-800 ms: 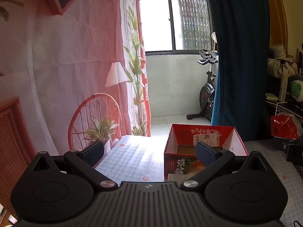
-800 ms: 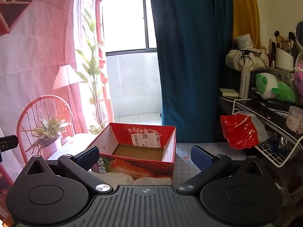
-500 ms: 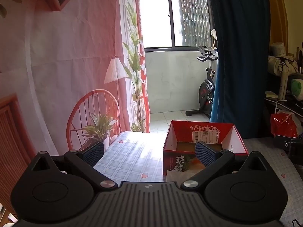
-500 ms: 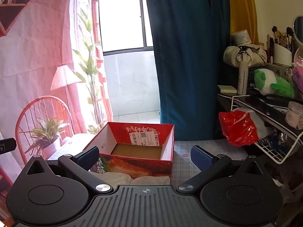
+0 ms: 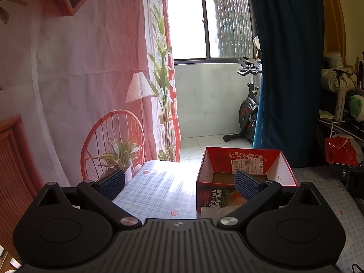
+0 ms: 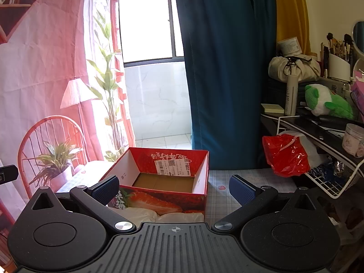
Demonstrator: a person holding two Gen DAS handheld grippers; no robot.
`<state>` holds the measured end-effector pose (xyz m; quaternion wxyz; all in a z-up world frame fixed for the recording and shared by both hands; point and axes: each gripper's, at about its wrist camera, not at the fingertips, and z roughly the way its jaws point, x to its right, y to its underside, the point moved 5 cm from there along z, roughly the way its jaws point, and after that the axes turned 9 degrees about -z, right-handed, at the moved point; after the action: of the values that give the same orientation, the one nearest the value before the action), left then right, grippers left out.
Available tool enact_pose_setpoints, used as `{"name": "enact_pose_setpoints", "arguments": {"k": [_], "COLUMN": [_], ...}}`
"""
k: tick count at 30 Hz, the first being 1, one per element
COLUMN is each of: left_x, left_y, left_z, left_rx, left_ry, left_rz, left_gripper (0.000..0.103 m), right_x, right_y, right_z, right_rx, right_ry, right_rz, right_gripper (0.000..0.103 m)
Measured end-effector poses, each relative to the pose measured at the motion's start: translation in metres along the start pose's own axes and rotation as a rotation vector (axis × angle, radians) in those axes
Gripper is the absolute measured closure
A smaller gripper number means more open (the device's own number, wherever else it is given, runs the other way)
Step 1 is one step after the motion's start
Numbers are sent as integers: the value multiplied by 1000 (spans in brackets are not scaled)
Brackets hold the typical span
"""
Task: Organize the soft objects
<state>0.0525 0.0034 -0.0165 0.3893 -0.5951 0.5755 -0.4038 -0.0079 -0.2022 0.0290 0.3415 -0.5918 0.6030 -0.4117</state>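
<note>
**Position of white soft bundle relative to both claws**

Left side first. Left claw (image 5: 179,185) released, jaws spread to full width, nothing between the blue pads (image 5: 112,184). Aimed slightly downward over the checked table (image 5: 157,193). In the left wrist view, red strawberry box (image 5: 245,175) placed right of the claw centre line, open top up, cardboard floor bare. Only a small corner of the white soft bundle (image 5: 212,211) visible, at the foot of the near box wall, partly behind the right finger of that claw.

Centre. In the right wrist view, same box (image 6: 163,177) almost straight ahead of the right claw (image 6: 174,188). White soft bundle (image 6: 157,215) lying on the table, touching or just beside the near box wall, directly below and between the two fingers. Long axis across the view, parallel to the near wall, at right angles to the pointing direction. Near edge hidden by the claw body; full extent not determinable.

Right side. Right claw released, jaws at full spread, empty. Red plastic bag (image 6: 285,157) and wire rack (image 6: 329,177) well apart from the bundle, off to the right.

Judgement: right claw nearer and better aligned. Bundle below and slightly ahead; a short drop forward and down probably sufficient, jaws closing along the long axis. Rotation of the wrist worth considering for a grip across the narrow side. Left claw offset to the left of the bundle.
</note>
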Motion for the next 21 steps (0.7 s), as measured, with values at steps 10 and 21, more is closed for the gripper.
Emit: {"name": "enact_pose_setpoints", "arguments": {"k": [10, 21], "left_x": [2, 4], "left_y": [0, 0], "left_z": [-4, -5], "left_rx": [8, 9], "left_ry": [-2, 5], "left_rz": [6, 13], "left_gripper": [0, 0], "right_x": [1, -1], "right_y": [-1, 0], "right_z": [-1, -3], "right_rx": [3, 14], "right_ry": [1, 2], "right_rz": [1, -2], "right_gripper": [0, 0]}}
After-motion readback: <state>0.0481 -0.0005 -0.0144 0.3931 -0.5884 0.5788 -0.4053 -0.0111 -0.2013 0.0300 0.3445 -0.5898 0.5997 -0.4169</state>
